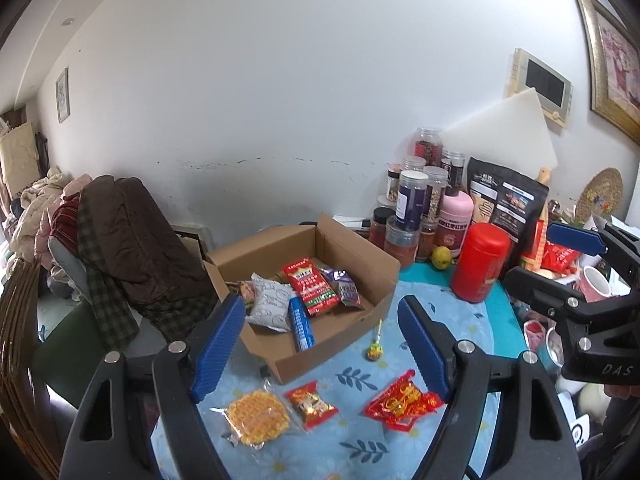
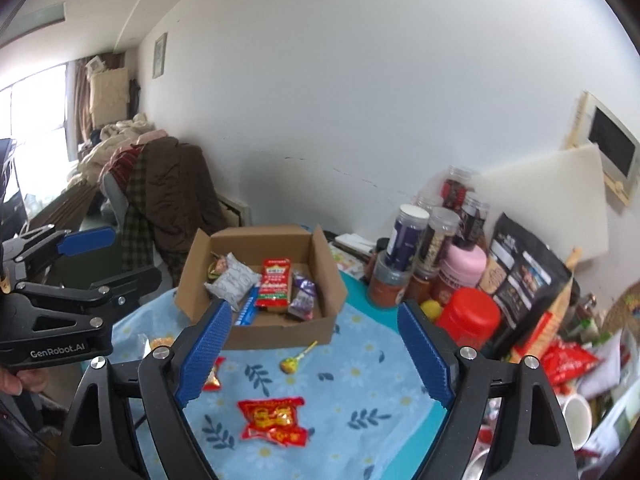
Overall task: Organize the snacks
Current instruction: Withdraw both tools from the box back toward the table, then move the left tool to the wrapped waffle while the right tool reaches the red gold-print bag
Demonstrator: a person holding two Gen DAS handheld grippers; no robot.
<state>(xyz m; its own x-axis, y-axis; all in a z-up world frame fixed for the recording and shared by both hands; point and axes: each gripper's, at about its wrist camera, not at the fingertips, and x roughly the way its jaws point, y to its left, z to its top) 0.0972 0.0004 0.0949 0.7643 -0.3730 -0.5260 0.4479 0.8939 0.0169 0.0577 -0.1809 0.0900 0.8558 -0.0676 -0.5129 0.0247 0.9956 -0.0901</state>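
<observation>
Cardboard box (image 1: 352, 312): landmark, open-topped, on the table (image 1: 460, 320) under a blue floral cloth; holds a red packet (image 1: 314, 288), white pouch (image 1: 270, 306), blue tube (image 1: 301, 324) and purple packet (image 1: 347, 288)
Lollipop (image 1: 375, 350): just in front of the box
Waffle pack (image 1: 256, 418), small red sweet pack (image 1: 312, 404), red-and-gold packet (image 1: 402, 402): in a row nearer than the box, on the cloth
Red canister (image 1: 480, 262): right of the box, before the jars
Left tool (image 1: 322, 346): jaws apart, nothing between them
Right tool (image 2: 316, 358): jaws apart, nothing held
</observation>
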